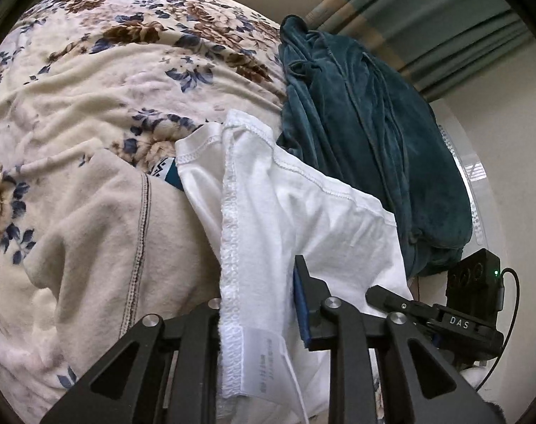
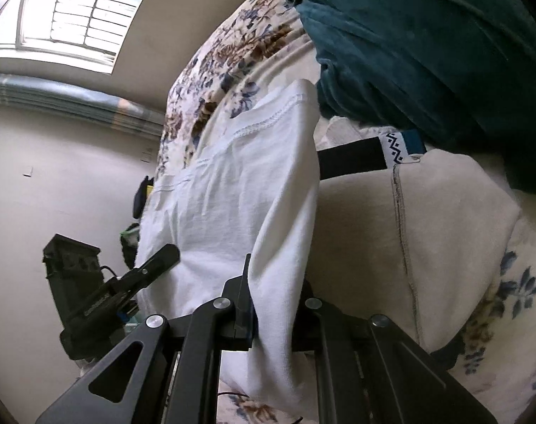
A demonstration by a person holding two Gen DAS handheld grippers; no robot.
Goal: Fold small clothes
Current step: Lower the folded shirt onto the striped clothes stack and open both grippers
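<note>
A small white garment [image 1: 303, 205] with stitched hems and a care label hangs stretched between both grippers above the bed. In the left wrist view my left gripper [image 1: 257, 282] is shut on one edge of it; the blue-padded finger [image 1: 301, 300] presses the cloth, and the other finger is mostly hidden behind it. In the right wrist view my right gripper [image 2: 277, 272] is shut on the opposite edge of the white garment [image 2: 232, 194]. Each gripper shows in the other's view: the right gripper [image 1: 384, 296] at lower right, the left gripper [image 2: 165, 254] at lower left.
A floral bedspread [image 1: 91, 53] covers the bed. On it lie a beige garment [image 1: 109, 229], a teal velvet garment [image 1: 356, 123] and a black and teal patterned piece [image 2: 356, 159]. A striped curtain [image 1: 427, 17] and a window [image 2: 73, 17] stand behind.
</note>
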